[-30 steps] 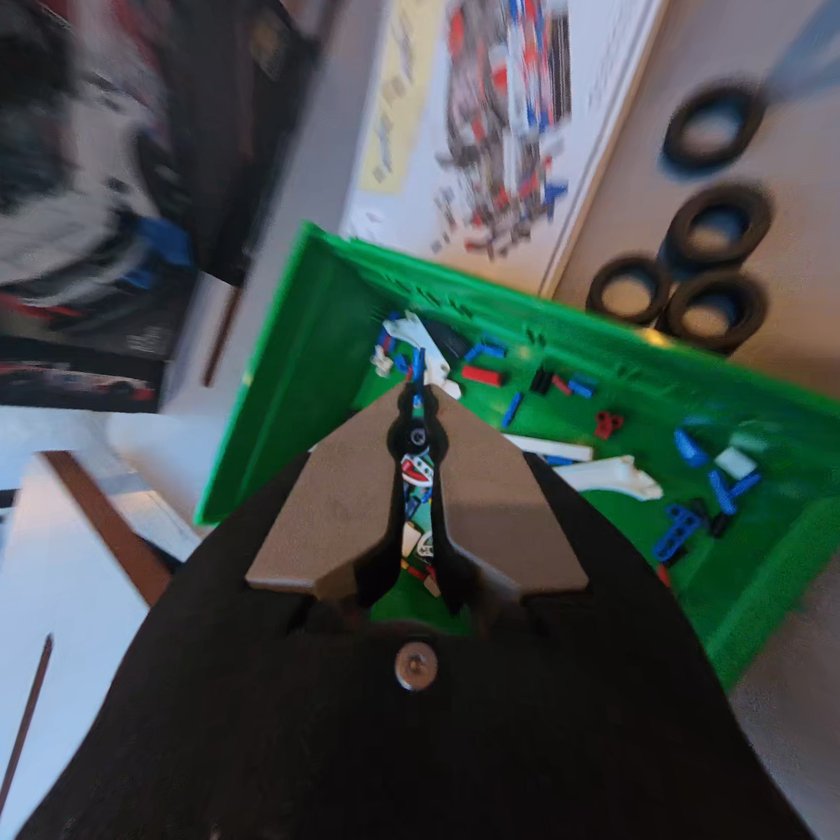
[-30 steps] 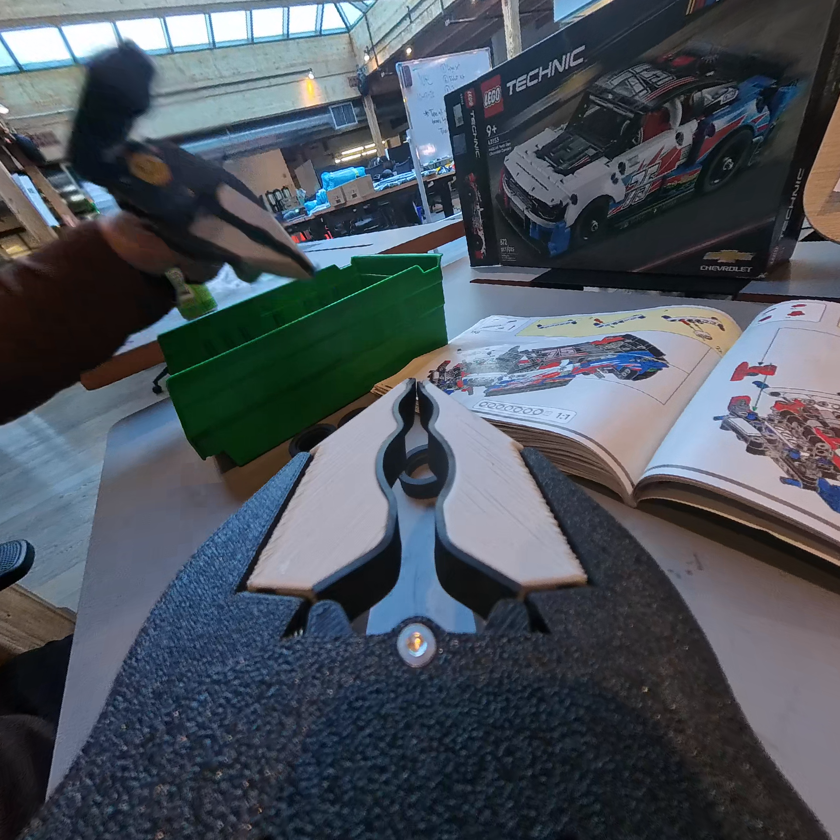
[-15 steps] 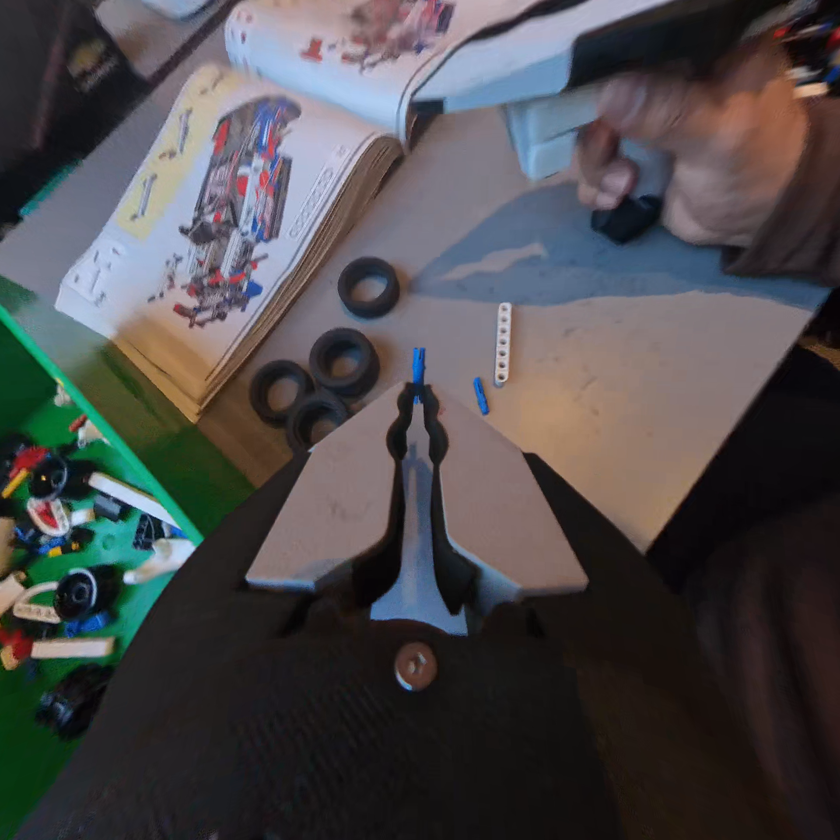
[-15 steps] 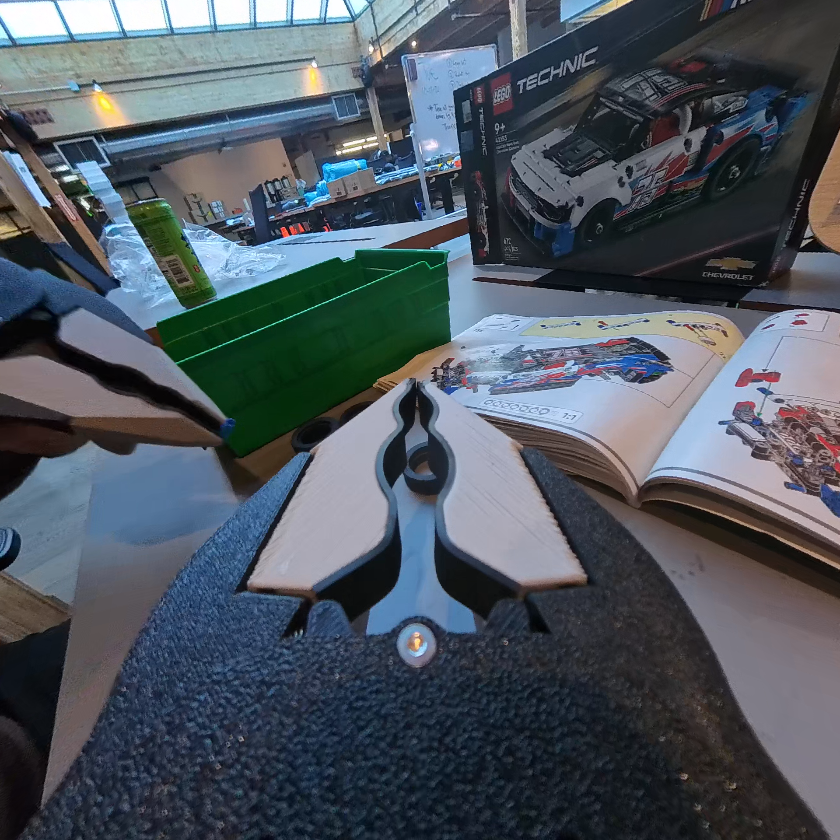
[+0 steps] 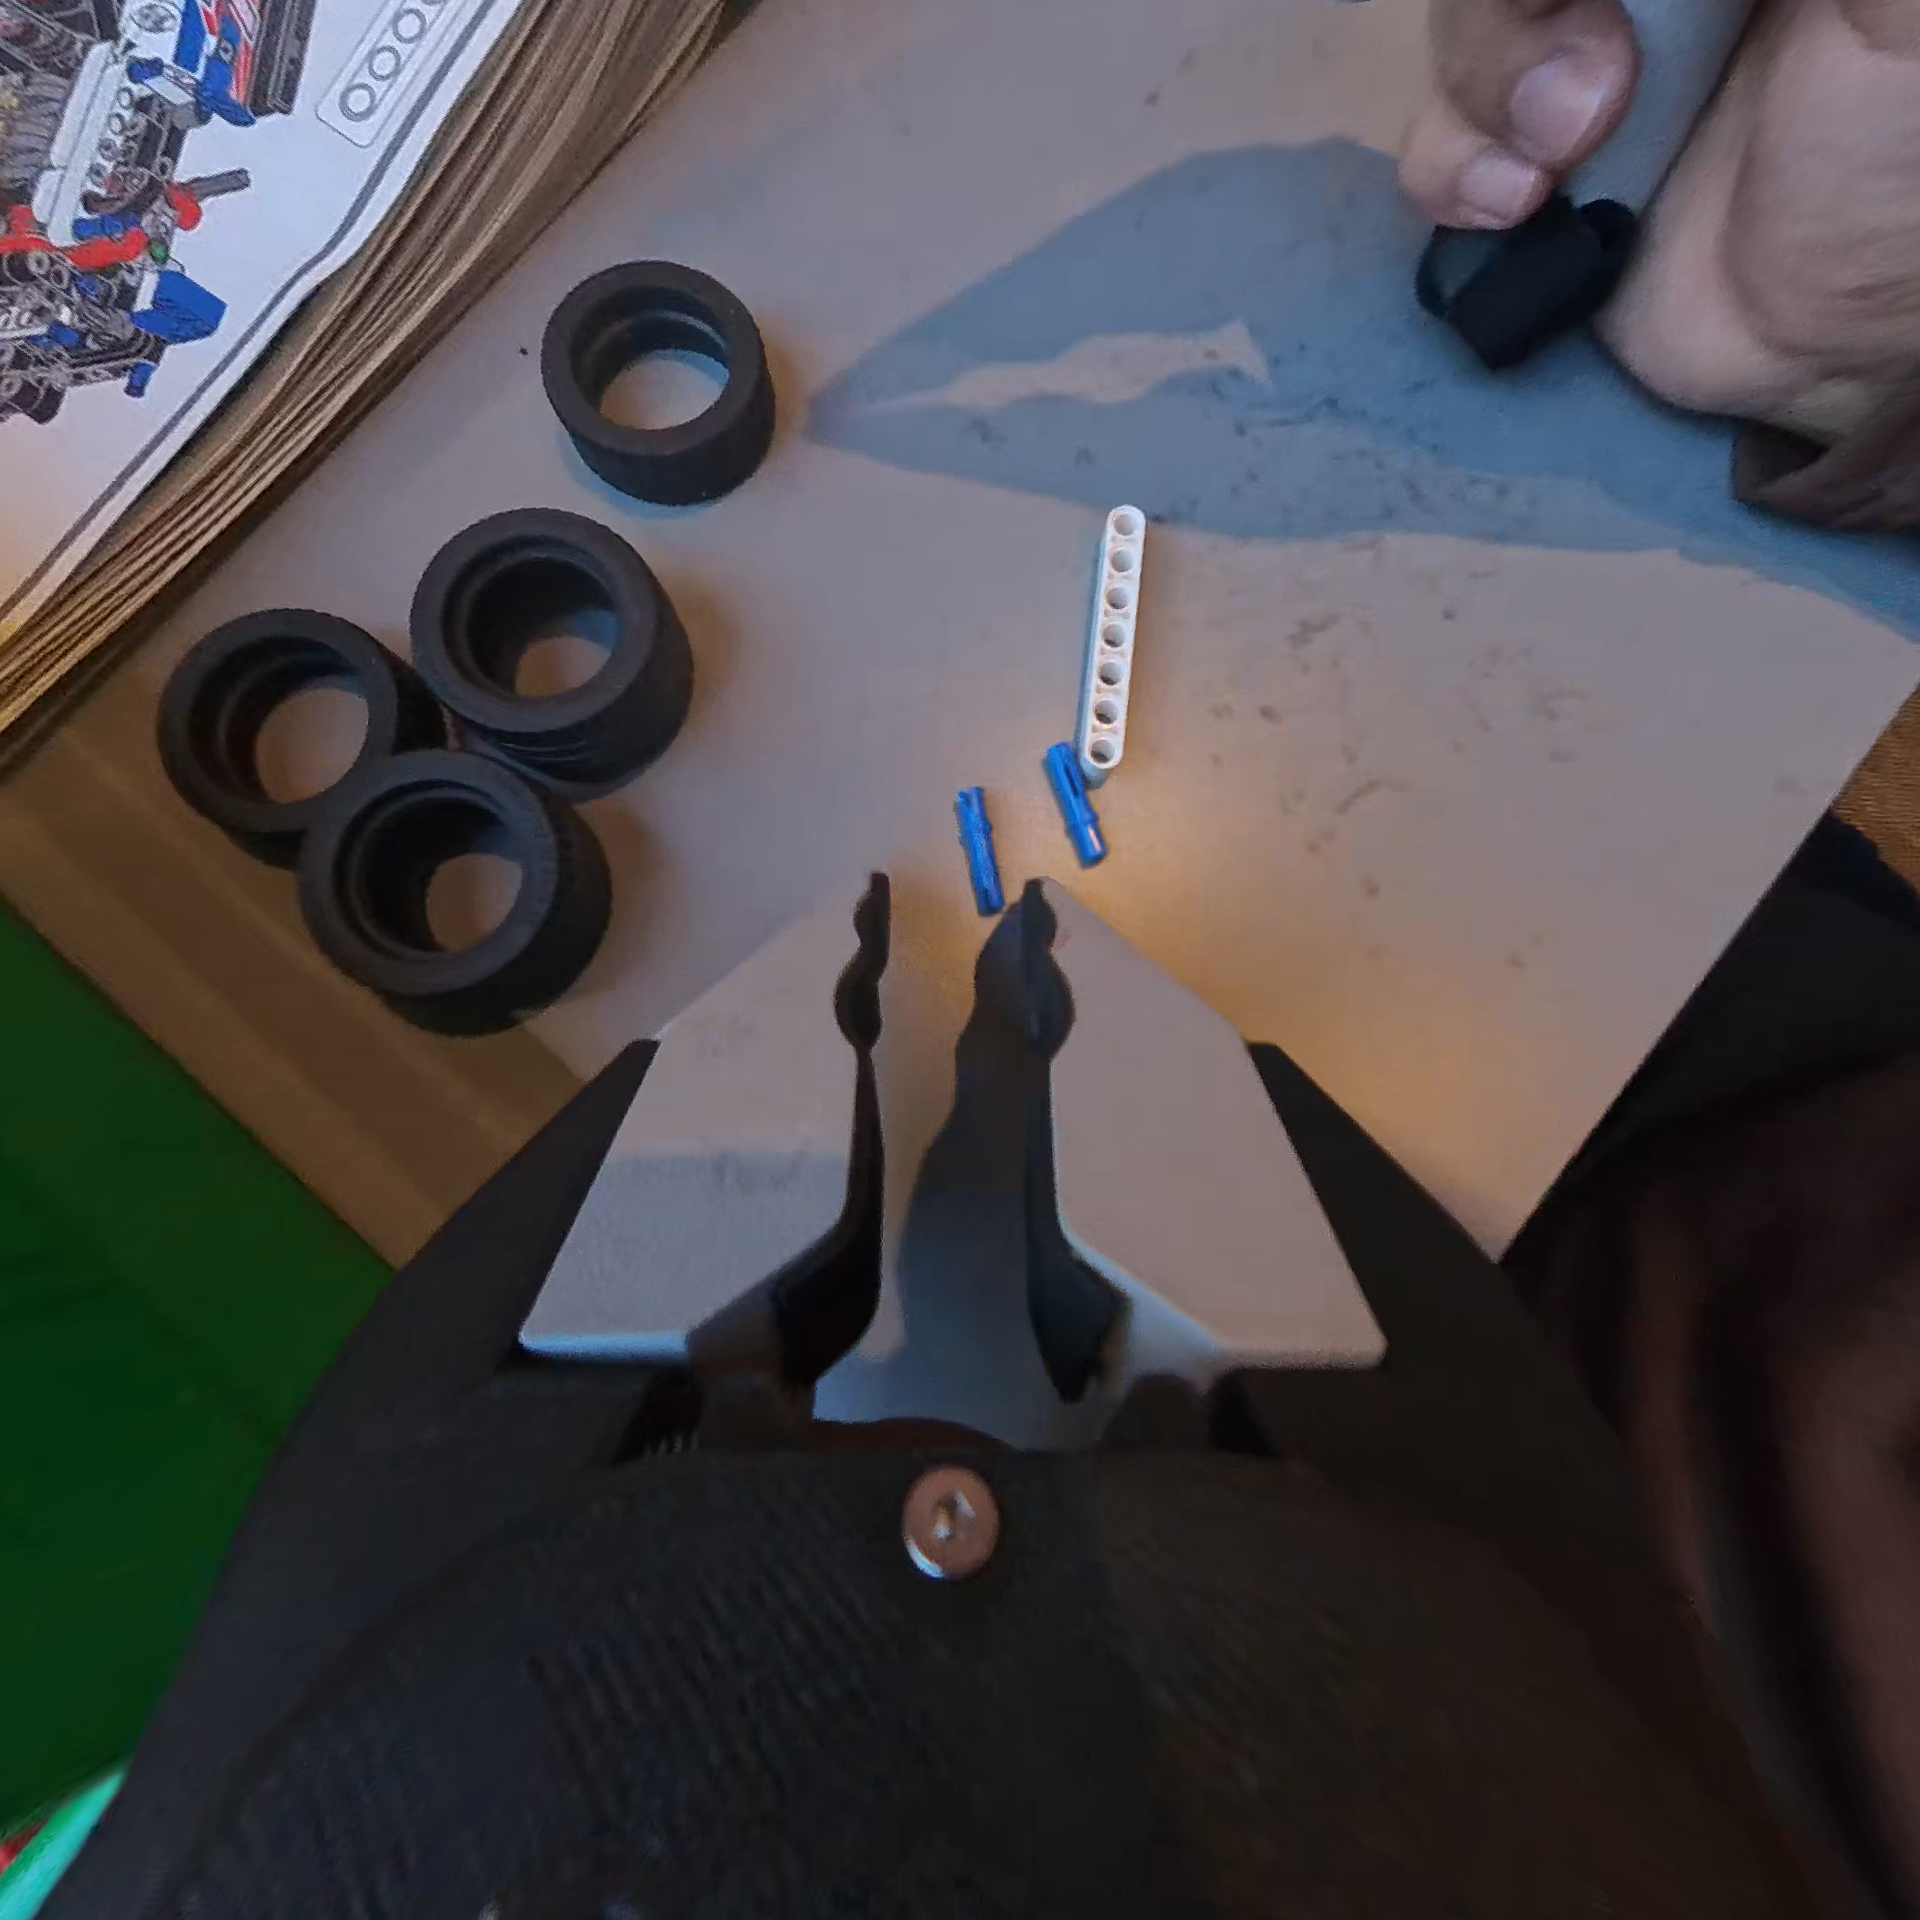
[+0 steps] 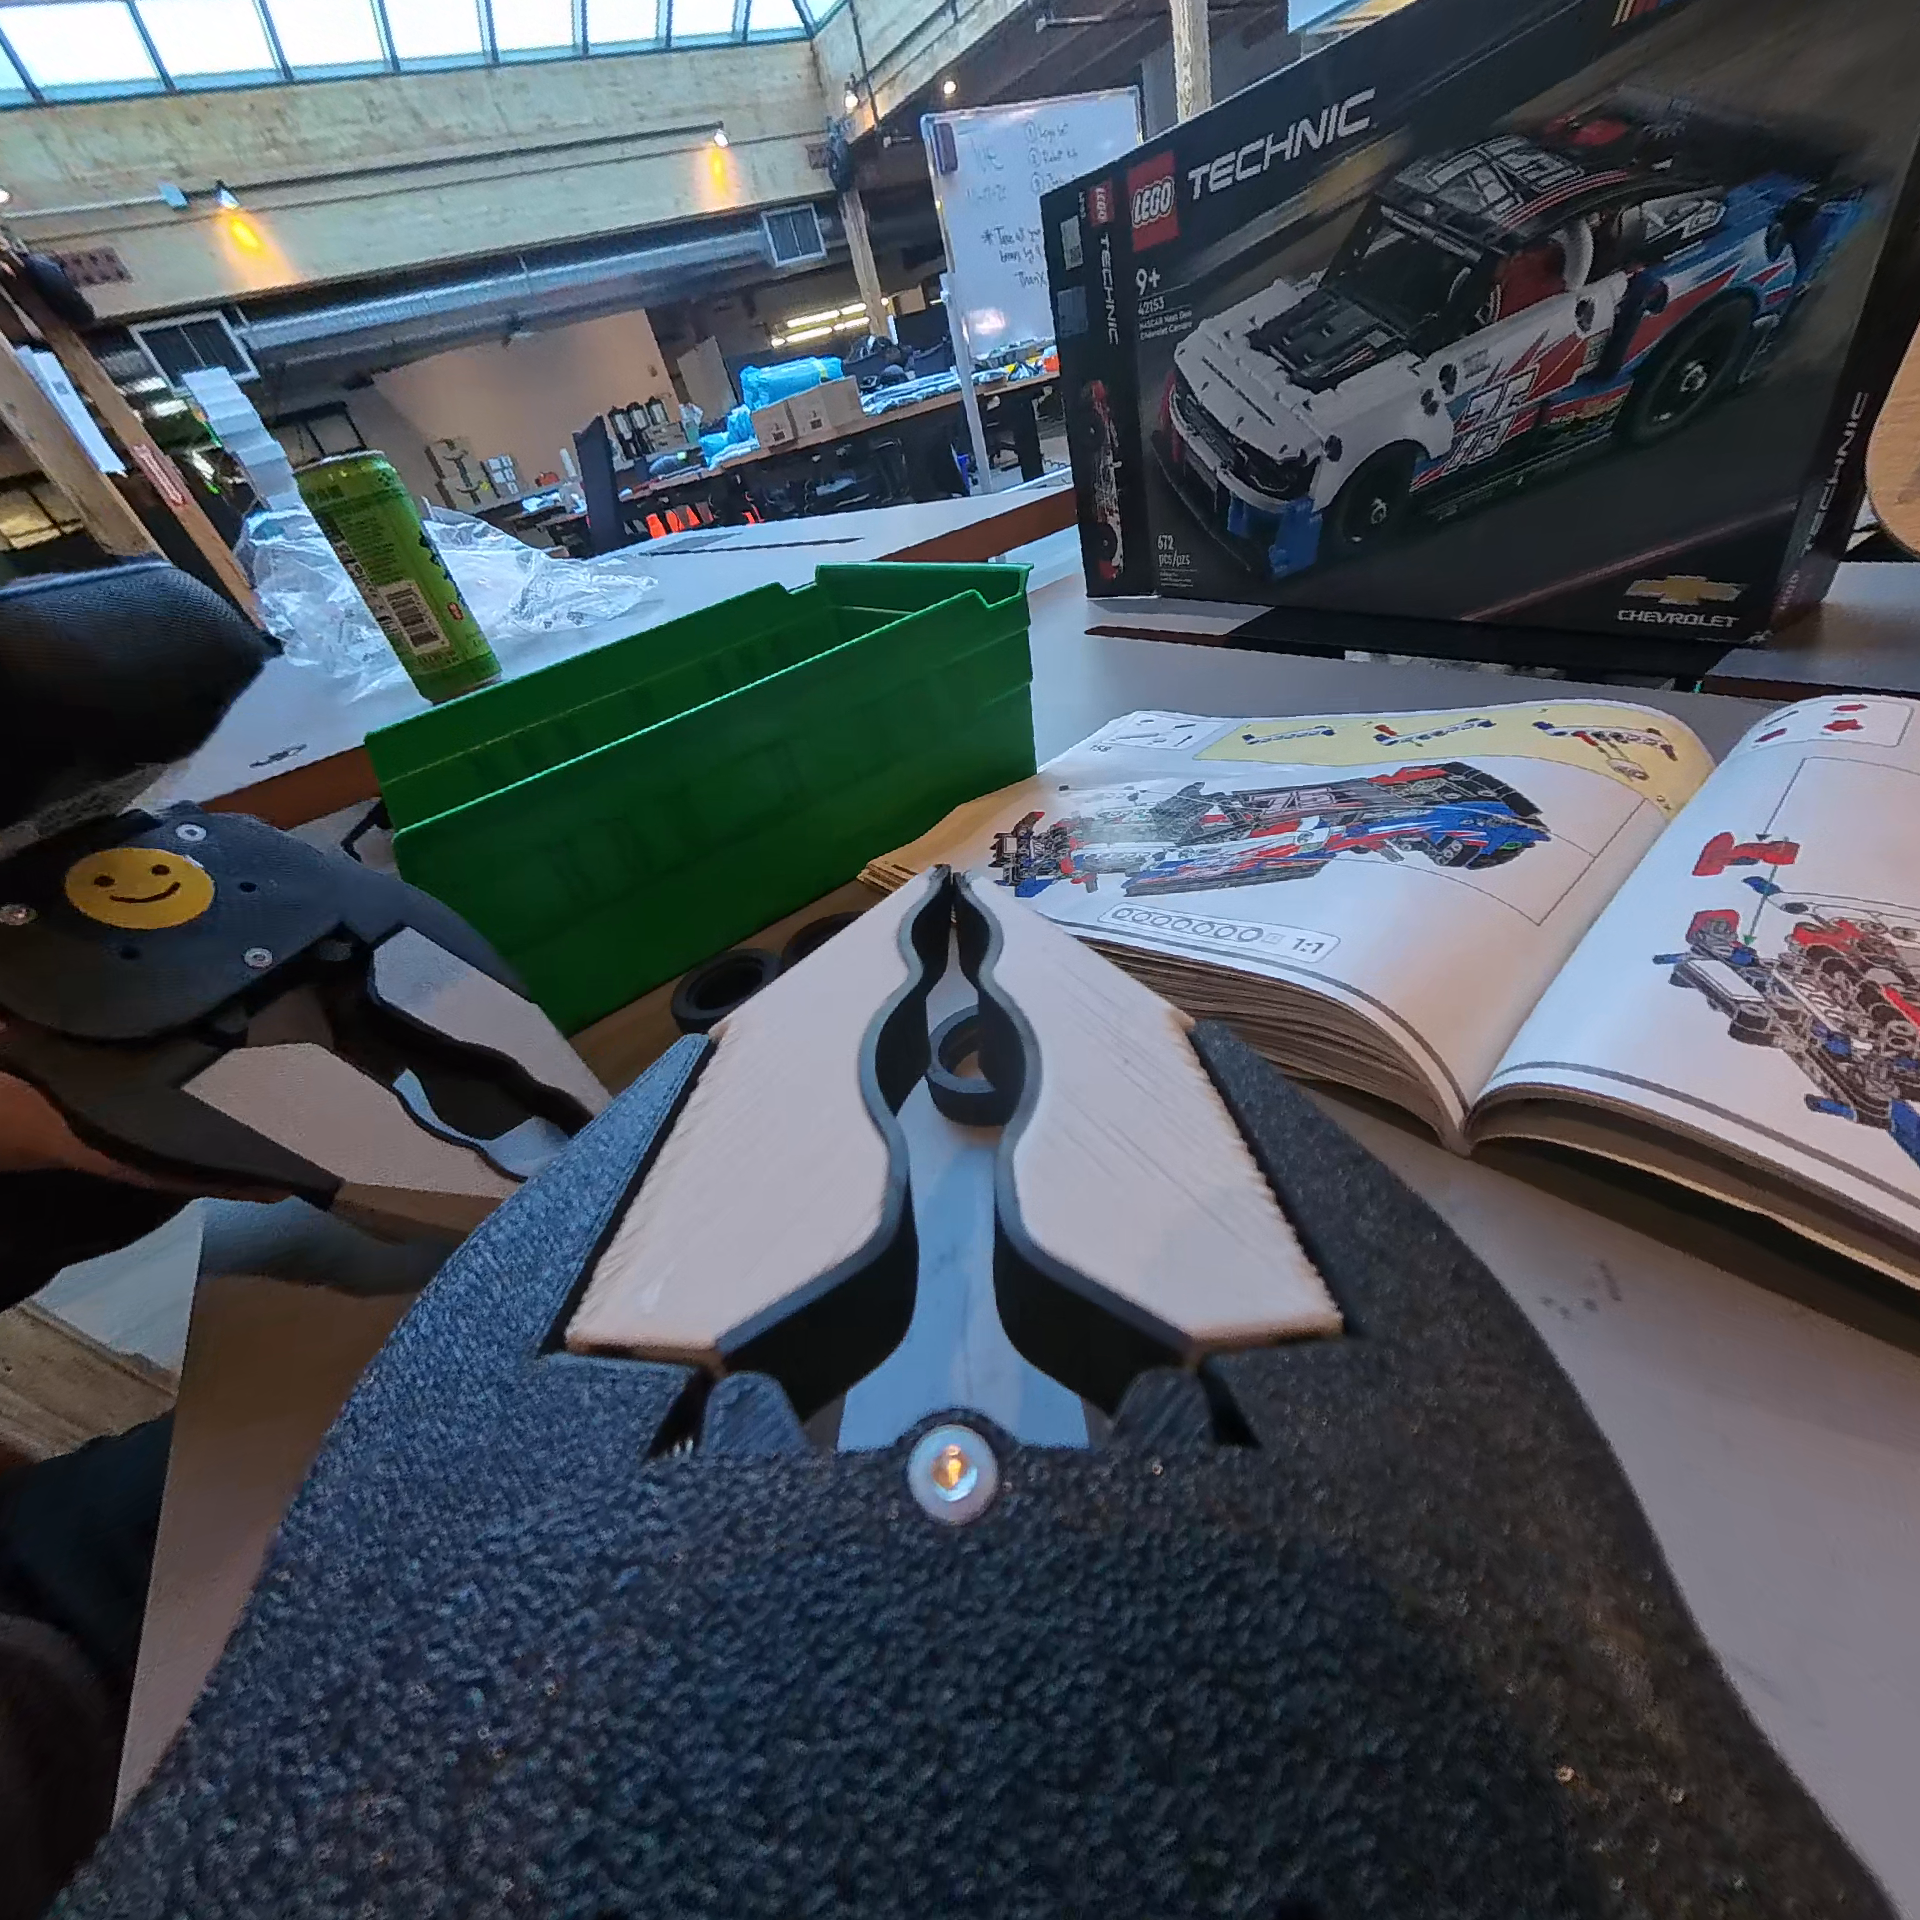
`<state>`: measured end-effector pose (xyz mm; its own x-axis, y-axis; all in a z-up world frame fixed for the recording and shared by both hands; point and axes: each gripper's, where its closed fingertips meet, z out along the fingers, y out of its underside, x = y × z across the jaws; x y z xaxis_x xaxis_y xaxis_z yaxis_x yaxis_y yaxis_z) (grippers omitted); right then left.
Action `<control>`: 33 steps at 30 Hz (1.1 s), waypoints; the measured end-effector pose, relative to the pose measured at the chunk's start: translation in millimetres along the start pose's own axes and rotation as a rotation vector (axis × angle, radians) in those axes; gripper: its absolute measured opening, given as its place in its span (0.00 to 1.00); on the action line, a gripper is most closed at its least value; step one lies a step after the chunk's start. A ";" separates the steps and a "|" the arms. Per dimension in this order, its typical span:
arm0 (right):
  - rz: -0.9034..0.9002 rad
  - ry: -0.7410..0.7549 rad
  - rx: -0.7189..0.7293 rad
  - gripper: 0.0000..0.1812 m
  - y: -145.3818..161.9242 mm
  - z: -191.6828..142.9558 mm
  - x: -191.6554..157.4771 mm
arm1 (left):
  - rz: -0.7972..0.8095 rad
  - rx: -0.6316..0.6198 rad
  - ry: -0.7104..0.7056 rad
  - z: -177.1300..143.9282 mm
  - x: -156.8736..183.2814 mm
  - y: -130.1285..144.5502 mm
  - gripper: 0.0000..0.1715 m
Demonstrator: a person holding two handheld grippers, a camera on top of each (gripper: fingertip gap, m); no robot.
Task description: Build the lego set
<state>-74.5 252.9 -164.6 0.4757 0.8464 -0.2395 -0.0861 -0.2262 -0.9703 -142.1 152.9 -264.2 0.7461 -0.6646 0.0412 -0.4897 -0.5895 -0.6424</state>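
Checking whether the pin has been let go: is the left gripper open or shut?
Open. The left gripper shows bare table between its fingertips, and the nearer blue pin lies on the table just ahead of them, ungripped.

Left gripper (image 5: 954, 896): coarse black body, pale wedge-shaped fingers (image 5: 727, 1164) edged with wavy black pads, one silver screw (image 5: 950, 1523); right gripper (image 6: 953, 885): speckled dark-grey body, cream fingers (image 6: 774, 1153), same black edging; a yellow smiley sticker (image 6: 138, 886) on the left one's side.

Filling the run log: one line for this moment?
left gripper: open | two blue pins on table | right gripper: shut on black ring
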 end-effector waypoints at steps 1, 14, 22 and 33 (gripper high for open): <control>0.003 0.000 0.001 0.00 -0.1 -0.1 0.4 | -0.003 0.001 0.011 -2.8 1.7 0.1 0.14; 0.020 0.006 0.008 0.00 -1.0 0.2 3.2 | -0.026 0.325 -0.231 -148.2 -91.9 -49.6 0.07; 0.010 0.021 -0.002 0.00 0.1 4.2 4.8 | 0.097 -0.001 -0.136 -80.0 -185.6 -12.1 0.08; 0.032 0.019 0.014 0.00 -2.0 2.4 7.1 | 0.412 -0.349 0.054 -21.6 -207.4 13.2 0.02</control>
<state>-73.1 260.5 -164.4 0.4892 0.8294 -0.2696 -0.1136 -0.2459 -0.9626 -313.0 273.0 -264.7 0.4404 -0.8904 -0.1151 -0.8646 -0.3861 -0.3216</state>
